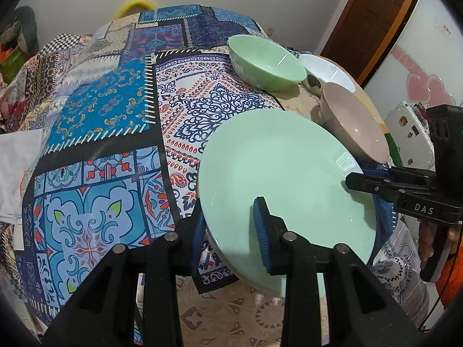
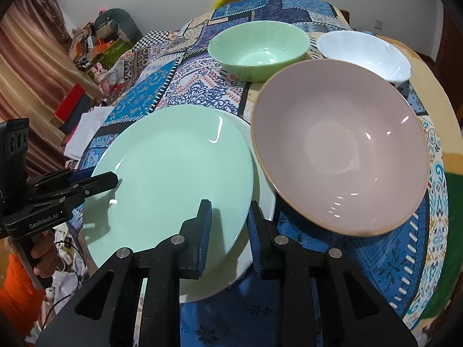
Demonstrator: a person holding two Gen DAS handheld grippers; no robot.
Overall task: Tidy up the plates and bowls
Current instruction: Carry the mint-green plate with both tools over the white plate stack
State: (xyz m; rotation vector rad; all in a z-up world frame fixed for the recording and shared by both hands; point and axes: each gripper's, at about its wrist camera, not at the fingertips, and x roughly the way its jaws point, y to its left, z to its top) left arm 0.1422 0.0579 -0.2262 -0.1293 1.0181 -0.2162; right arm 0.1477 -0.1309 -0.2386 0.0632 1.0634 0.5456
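Observation:
Both grippers hold a pale green plate [image 1: 289,167] [image 2: 173,159] by opposite rims. My left gripper [image 1: 230,211] [image 2: 110,179] is shut on its near-left rim, one pad on top and one underneath. At the opposite rim my right gripper [image 2: 230,206] [image 1: 356,180] is shut the same way. A white plate [image 2: 264,182] shows directly under the green one; I cannot tell if it is in the grip too. Beside them a large pink bowl [image 2: 338,144] [image 1: 356,124] touches the plates' edge. Behind it stand a green bowl [image 2: 260,49] [image 1: 266,63] and a white bowl [image 2: 364,52] [image 1: 327,70].
A patterned patchwork cloth [image 1: 101,115] covers the round table. White paper or cloth [image 1: 17,159] lies off its left edge, with floor clutter [image 2: 95,46] beyond. A white cabinet [image 1: 419,57] and wooden door stand to the right. A hand [image 1: 434,240] grips the right tool's handle.

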